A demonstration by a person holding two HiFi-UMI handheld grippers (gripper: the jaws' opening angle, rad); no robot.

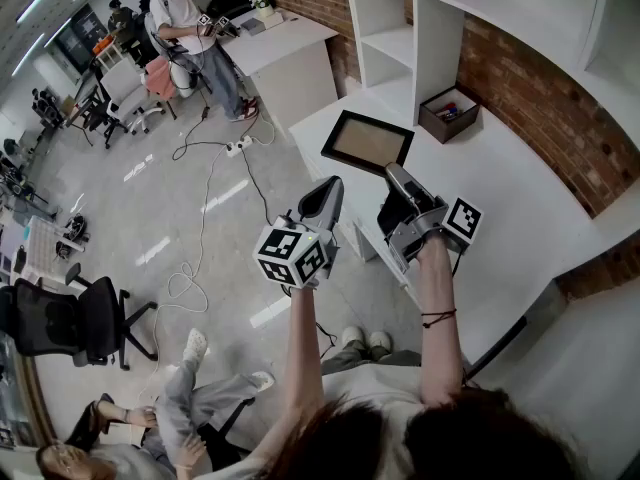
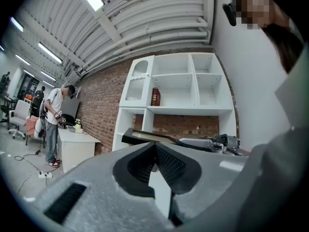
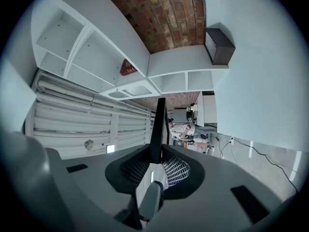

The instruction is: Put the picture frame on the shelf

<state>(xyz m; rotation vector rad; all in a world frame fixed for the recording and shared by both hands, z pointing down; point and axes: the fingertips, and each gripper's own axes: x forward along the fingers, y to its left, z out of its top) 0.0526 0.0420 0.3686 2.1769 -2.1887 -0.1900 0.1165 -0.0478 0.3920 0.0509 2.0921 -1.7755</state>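
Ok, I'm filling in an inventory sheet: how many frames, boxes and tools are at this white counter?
Frame: 1
Box: 1
Tools: 2, left tool and right tool
Total: 4

The picture frame [image 1: 367, 141], at upper centre of the head view, has a black border round a dull tan-brown panel. The left gripper [image 1: 326, 190] and right gripper [image 1: 395, 175] are grey, with black cross-hatched pads [image 2: 169, 164] and black-and-white square markers. The shelf unit [image 1: 440, 38] and the table [image 1: 520, 198] are white against a red-brown brick wall [image 1: 560, 118]. The small box [image 1: 449, 114] at upper right is dark brown. The floor [image 1: 130, 218] is pale grey, and the office chair [image 1: 70, 323] at lower left is black.
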